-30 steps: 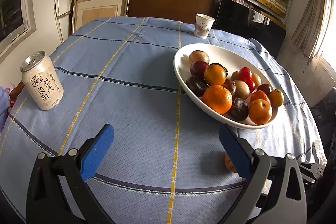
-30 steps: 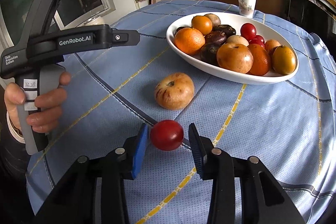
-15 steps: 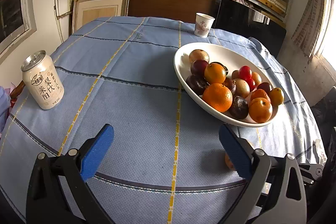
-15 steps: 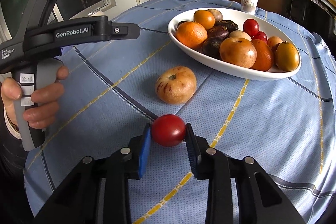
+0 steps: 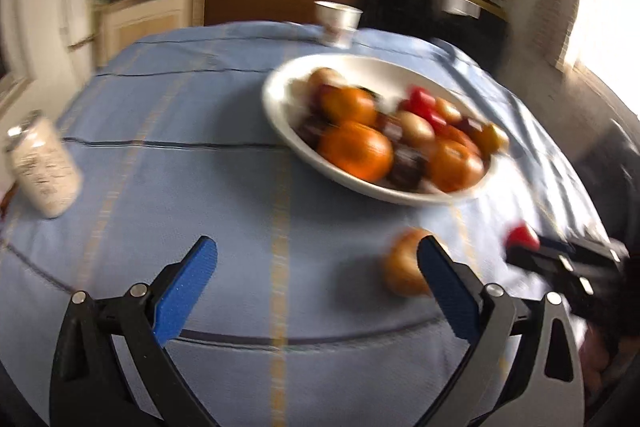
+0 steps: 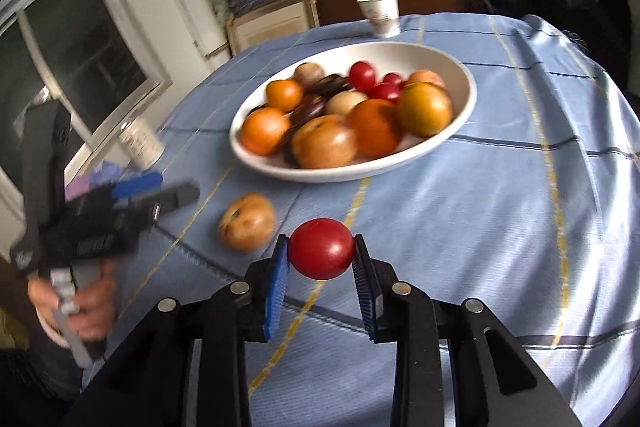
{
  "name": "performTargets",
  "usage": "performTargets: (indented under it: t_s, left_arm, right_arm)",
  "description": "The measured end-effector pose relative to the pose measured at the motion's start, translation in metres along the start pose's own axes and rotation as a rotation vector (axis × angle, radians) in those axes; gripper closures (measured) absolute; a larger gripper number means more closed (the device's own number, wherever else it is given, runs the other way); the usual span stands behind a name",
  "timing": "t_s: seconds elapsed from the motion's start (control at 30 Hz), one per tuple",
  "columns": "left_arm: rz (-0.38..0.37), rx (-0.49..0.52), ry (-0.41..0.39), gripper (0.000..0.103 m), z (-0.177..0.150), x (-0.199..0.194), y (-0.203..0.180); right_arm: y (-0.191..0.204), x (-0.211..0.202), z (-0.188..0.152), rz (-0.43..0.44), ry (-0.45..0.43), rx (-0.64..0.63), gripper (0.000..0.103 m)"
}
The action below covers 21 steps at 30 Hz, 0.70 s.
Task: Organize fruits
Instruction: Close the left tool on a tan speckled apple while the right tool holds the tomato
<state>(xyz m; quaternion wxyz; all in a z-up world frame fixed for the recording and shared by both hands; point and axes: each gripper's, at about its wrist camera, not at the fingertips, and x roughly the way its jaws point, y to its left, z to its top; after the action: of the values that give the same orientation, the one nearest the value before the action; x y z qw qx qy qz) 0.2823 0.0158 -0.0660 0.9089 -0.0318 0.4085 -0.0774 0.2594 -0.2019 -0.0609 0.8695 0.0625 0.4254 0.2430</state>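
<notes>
The right gripper (image 6: 321,255) has its fingers (image 6: 276,285) closed on a red tomato (image 6: 321,254), one blue pad on each side, w/ the tomato held above the table (image 6: 500,227). In the left wrist view the same tomato (image 5: 521,237) shows at approx. 3 o'clock, blurred, at the tip of the right gripper (image 5: 524,247).

The left gripper (image 5: 316,287) has its fingers (image 5: 184,291) spread wide and holds nothing; between them is only blue cloth. Just beside its right finger lies a yellow-brown apple (image 5: 404,263), partly hidden behind the pad. In the right wrist view this apple (image 6: 247,221) lies on the table at approx. 10 o'clock from the tomato, near but apart.

Further out, at approx. 12 o'clock from the tomato, stands the white bowl (image 6: 460,131) w/ oranges, dark fruits and small red ones. Behind the bowl stands a paper cup (image 6: 380,13). A drink can (image 5: 44,171) stands at 9 o'clock in the left wrist view. The left wrist view is blurred.
</notes>
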Motion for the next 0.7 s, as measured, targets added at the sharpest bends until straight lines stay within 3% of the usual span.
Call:
performTargets:
  t_s: [0.07, 0.13, 0.2, 0.37, 0.7]
  left_arm:
    - [-0.052, 0.055, 0.011, 0.005, -0.005, 0.002, -0.015]
    - [-0.055, 0.110, 0.005, 0.007, -0.010, 0.003, -0.029]
    - [-0.061, 0.141, 0.011, 0.021, -0.012, 0.006, -0.036]
    - [-0.133, 0.139, 0.073, 0.033, -0.014, 0.018, -0.044]
    - [-0.120, 0.135, 0.115, 0.049, -0.010, 0.036, -0.053]
  right_arm:
    - [-0.005, -0.004, 0.000, -0.015, -0.019, 0.018, 0.071]
    - [-0.011, -0.007, 0.000, -0.012, -0.027, 0.044, 0.071]
    - [-0.015, -0.008, 0.000, -0.009, -0.026, 0.064, 0.071]
    - [-0.015, -0.009, 0.001, -0.029, -0.031, 0.062, 0.071]
    - [-0.013, -0.011, 0.001, -0.013, -0.034, 0.060, 0.071]
